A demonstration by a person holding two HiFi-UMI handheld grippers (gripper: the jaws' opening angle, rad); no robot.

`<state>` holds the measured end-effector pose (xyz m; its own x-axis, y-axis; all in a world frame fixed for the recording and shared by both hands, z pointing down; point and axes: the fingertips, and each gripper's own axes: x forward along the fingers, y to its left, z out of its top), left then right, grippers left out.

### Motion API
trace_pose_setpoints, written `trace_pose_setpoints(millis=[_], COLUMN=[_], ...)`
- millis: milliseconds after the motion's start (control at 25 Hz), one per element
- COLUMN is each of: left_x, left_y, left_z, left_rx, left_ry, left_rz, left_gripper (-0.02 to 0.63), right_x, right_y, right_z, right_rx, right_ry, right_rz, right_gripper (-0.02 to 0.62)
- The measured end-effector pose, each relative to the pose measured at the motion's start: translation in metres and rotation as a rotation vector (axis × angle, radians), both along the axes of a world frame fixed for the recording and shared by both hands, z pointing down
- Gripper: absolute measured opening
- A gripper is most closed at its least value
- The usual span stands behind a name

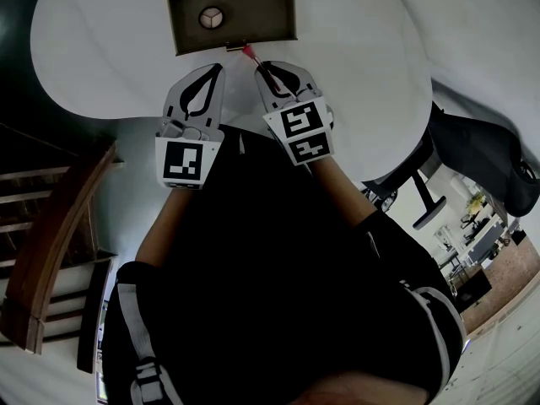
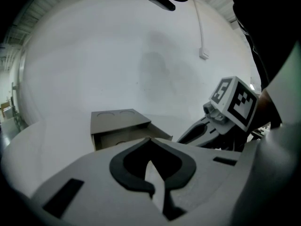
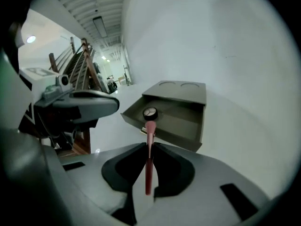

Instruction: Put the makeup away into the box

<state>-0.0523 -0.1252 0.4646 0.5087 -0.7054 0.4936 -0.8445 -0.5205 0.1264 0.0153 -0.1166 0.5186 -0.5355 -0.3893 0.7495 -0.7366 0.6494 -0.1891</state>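
A grey box [image 1: 229,13] with its drawer pulled out stands on the white round table [image 1: 363,66]. A round compact [image 1: 210,17] lies in the drawer. My right gripper [image 1: 264,67] is shut on a slim pink makeup brush [image 3: 149,166]. The brush's bristle end [image 3: 150,126] points at the drawer's front edge, just short of the compact [image 3: 150,112]. My left gripper [image 1: 217,69] hovers beside the right gripper, in front of the box [image 2: 120,126], shut with nothing between its pads. The right gripper [image 2: 195,132] shows at the right of the left gripper view.
The table's near edge runs just under both grippers. A wooden stair rail [image 1: 51,243] stands to the left below the table. A dark chair [image 1: 477,154] sits at the right. The box's lid [image 3: 181,89] has two round recesses.
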Motion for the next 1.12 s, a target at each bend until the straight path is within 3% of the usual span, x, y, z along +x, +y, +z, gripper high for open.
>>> trace_pose_setpoints(millis=[360, 720, 1120], left_x=[-0.007, -0.014, -0.022], left_y=[-0.013, -0.026, -0.035], left_z=[-0.004, -0.003, 0.005], left_rx=[0.005, -0.002, -0.031], left_ry=[0.001, 0.001, 0.018], left_rz=[-0.001, -0.011, -0.046], left_gripper=[0.008, 0.008, 0.008], right_x=[0.000, -0.008, -0.019], right_y=[-0.049, -0.087, -0.109], right_z=[-0.035, -0.029, -0.010], right_rx=[0.037, 0.050, 0.088], right_ry=[-0.099, -0.077, 0.005], right_rz=[0.145, 0.157, 0.103], right_gripper=[0.063, 0.063, 0.063])
